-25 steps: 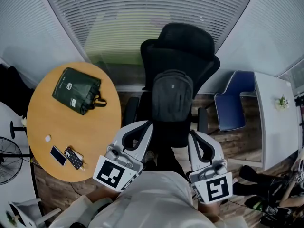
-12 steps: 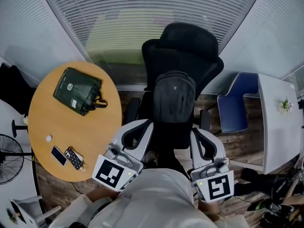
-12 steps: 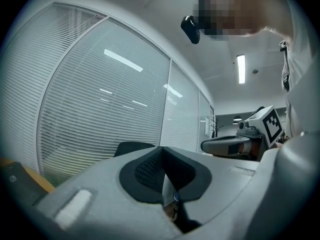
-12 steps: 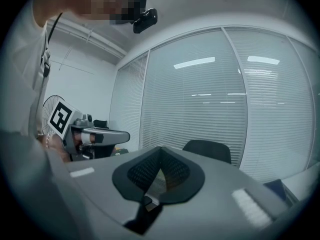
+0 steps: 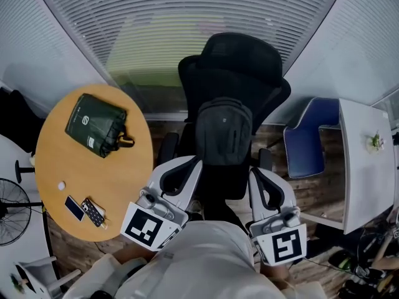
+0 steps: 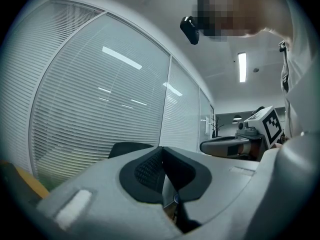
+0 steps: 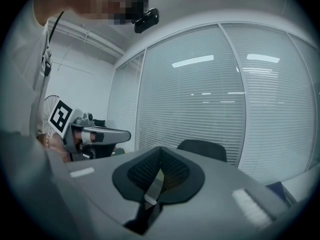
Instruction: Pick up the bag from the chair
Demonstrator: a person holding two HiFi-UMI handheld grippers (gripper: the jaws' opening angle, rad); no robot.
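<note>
The bag (image 5: 223, 132) stands upright on the chair (image 5: 246, 58), straight ahead between left gripper (image 5: 185, 167) and right gripper (image 5: 260, 180) — equally near, both pinched together, empty.

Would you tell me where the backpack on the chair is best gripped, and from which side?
Probably its top edge, reached from the front and above. The backpack stands upright on the chair, against its backrest, so its top is free, while the backrest blocks the rear. No handle shows clearly.
</note>
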